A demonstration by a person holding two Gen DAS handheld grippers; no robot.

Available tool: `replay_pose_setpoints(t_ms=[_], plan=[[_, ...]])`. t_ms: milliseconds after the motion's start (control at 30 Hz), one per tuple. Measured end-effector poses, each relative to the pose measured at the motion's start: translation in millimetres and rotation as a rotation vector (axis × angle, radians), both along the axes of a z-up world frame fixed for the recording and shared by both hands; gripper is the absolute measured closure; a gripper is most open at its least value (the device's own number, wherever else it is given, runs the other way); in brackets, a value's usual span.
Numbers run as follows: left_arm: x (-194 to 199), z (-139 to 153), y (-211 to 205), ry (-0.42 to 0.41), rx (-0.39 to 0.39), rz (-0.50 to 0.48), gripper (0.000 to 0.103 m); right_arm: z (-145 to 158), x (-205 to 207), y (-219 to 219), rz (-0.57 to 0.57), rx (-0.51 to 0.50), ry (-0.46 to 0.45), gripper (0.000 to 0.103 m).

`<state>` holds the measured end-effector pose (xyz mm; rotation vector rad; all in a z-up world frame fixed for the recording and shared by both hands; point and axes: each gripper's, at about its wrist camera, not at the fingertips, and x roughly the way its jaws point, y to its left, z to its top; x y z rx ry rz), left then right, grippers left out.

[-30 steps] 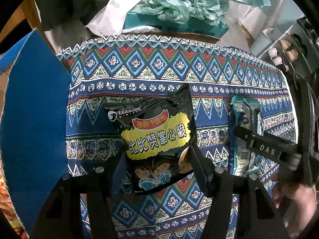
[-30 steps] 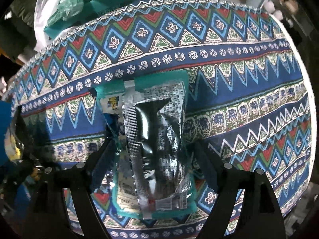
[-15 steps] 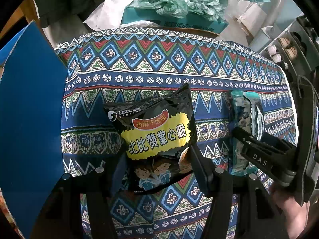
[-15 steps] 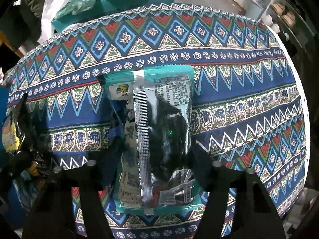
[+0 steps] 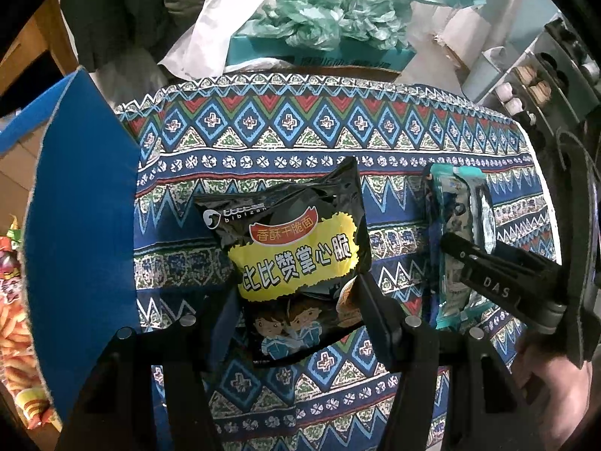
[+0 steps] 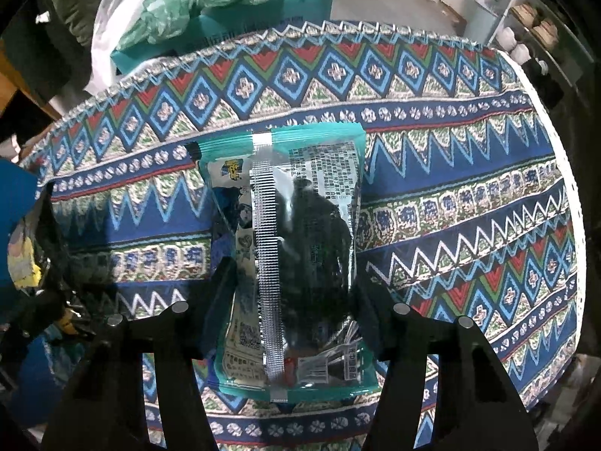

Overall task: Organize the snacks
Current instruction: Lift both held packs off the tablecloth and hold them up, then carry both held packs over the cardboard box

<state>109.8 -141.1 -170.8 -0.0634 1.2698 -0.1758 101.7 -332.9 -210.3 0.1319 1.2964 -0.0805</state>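
A: Snacks first, then: what does each claw have?

B: Two packets, one apiece. The left claw (image 5: 298, 310) is closed on the lower half of a black noodle-snack bag (image 5: 296, 259), a finger pressing in on each side; the bag sticks out ahead of the fingers, printed face up, over the patterned cloth (image 5: 300, 127) on the desk.

A: And the right?

B: The right claw (image 6: 293, 300) pinches a teal packet (image 6: 289, 248), back seam up, with its lower end between the fingers and the rest running forward. In the left view that same packet and claw sit just to the right of the black bag, apart from it.

A: Any containers?

B: One blue box (image 5: 79, 240) close on the left of the left claw, its wall standing upright. Beyond that wall, at the far left edge, I can see orange and red snack packaging (image 5: 15, 315), though I can't tell whether it lies inside the box.

A: Further out?

B: Past the desk's far edge, a teal carton (image 5: 319, 50) topped with crumpled green plastic (image 5: 330, 18), and a white bag (image 5: 221, 34) beside it.
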Motion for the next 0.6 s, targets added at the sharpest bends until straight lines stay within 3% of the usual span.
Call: replay_pose_setpoints(t_ms=[267, 600], plan=[[-12.2, 23.5, 10.5, -0.045, 0.008, 0.014, 0.041, 45.4, -3.0, 15.9, 0.049, -0.007, -0.034, 0.044], [-33.1, 78.3, 31.7, -0.141, 0.034, 0.044, 0.041, 109.8, -5.4, 51.2, 0.137, 0.031, -0.128, 0.044]])
